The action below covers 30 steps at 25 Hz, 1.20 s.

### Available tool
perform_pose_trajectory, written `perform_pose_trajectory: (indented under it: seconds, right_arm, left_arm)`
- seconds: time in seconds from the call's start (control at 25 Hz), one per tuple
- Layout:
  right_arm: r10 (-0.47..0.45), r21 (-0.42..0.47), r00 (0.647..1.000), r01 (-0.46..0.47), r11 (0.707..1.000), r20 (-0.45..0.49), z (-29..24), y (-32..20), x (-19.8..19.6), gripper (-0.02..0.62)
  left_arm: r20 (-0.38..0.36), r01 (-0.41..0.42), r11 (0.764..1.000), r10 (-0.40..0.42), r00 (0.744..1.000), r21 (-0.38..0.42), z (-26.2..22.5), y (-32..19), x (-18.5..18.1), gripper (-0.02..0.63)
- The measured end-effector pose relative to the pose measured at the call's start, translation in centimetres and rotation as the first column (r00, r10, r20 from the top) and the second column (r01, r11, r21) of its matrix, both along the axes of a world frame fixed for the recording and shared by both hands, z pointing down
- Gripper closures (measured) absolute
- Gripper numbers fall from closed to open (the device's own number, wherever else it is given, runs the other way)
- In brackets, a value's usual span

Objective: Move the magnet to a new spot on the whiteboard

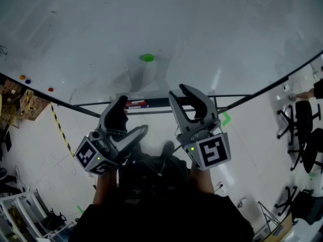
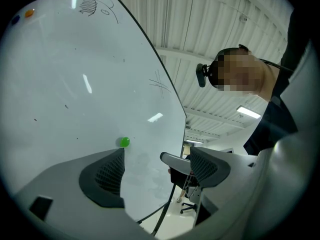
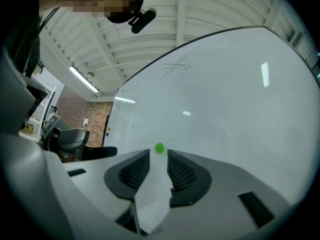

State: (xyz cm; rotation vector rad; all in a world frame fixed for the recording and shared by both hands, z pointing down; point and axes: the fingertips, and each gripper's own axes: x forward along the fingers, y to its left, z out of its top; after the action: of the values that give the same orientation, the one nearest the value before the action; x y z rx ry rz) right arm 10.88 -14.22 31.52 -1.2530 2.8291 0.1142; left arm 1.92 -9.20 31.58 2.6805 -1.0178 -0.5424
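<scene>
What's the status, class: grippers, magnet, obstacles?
Left gripper open, empty. Right gripper open, empty. Magnet on whiteboard, untouched. Nothing in the way.

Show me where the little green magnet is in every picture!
Head view: magnet, upper middle.
Left gripper view: magnet, below centre, left of middle.
Right gripper view: magnet, below centre, in the middle.
Shared landmark: the whiteboard it sticks on.

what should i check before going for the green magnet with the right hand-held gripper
The magnet is on the whiteboard, in plain view: ok
The right hand-held gripper has its jaws apart, empty: ok
The magnet lines up with its jaw gap: ok
Jaws around the magnet: not ok, gripper short of the board
The left hand-held gripper is open, empty, off to the side: ok
</scene>
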Motion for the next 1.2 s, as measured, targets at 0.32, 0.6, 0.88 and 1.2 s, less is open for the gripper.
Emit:
perform_pose_trajectory:
  seconds: [0.32, 0.6, 0.88, 1.2]
  right_arm:
    - [-0.029, -0.019, 0.999, 0.029, 0.999, 0.013, 0.5, 1.4, -0.5, 0.458]
    - [0.006, 0.014, 1.000, -0.006, 1.000, -0.011, -0.3, 5.9, -2.0, 0.458]
    - [0.056, -0.011, 0.995, -0.057, 0.998, -0.083, 0.5, 9.4, -5.3, 0.459]
    - [0.102, -0.044, 0.987, -0.108, 0.993, -0.123, 1.5, 13.8, -7.4, 0.457]
  left_arm:
    - [0.017, 0.017, 1.000, -0.016, 1.000, -0.022, 0.2, 1.7, 0.0, 0.201]
    - [0.003, -0.023, 0.999, 0.022, 1.000, 0.024, -0.3, 6.4, -1.2, 0.201]
    - [-0.042, -0.052, 0.998, 0.053, 0.998, 0.021, 0.1, 9.6, -5.2, 0.201]
    - [-0.074, -0.093, 0.996, 0.093, 0.993, 0.007, 0.8, 13.3, -7.7, 0.201]
